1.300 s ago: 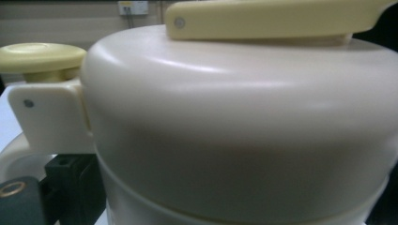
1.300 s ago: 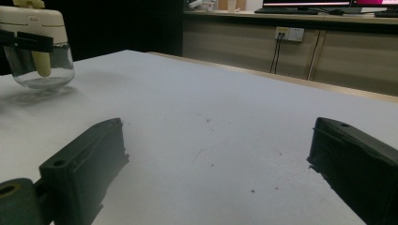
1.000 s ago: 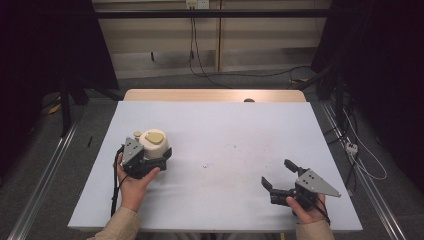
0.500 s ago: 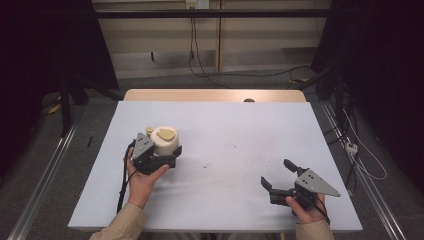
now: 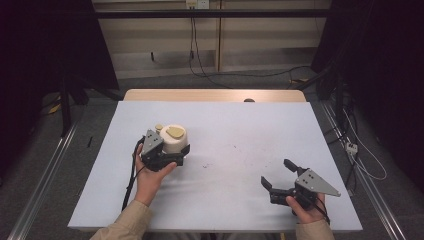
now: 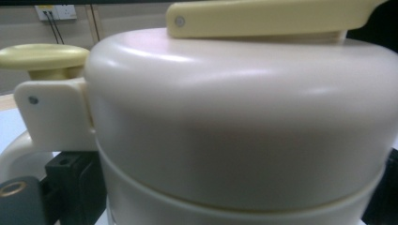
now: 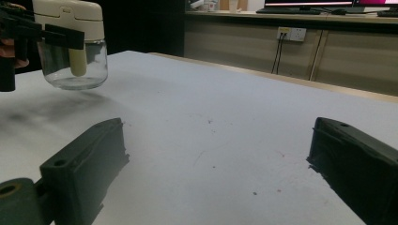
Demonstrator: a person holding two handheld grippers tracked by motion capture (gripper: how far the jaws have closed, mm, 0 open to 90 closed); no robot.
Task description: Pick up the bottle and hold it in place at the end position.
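Clamped around the cream lid of a jar point(image 5: 175, 140), left gripper point(image 5: 172, 156) jaws one on each side, just under the lid's rim; seen in the left gripper view as black jaw ends low at both edges of the cream lid point(image 6: 244, 122). Glass body below the lid, clear and apparently empty apart from a pale stem hanging inside, seen in the right gripper view point(image 7: 72, 51), with a shadow on the table beneath, so probably lifted slightly off the surface rather than resting on it. A yellow flat lever on top of the lid and a small yellow knob point(image 6: 44, 56) on a side bracket. Position: left half of the white table point(image 5: 240, 130), roughly mid-depth.

Right gripper point(image 5: 281, 176) spread wide, holding nothing, low over the near right of the table, well apart from the jar.

Judged step: carrying the jar by its lid. To do well: keep the squeeze firm and even, since smooth rounded plastic could slip; hold the jar upright, move slowly, lower until the glass base sits flat before letting go. Bring the free gripper in to steady the glass only if needed.

No brand, label or readable writing on the jar, grippers or table.
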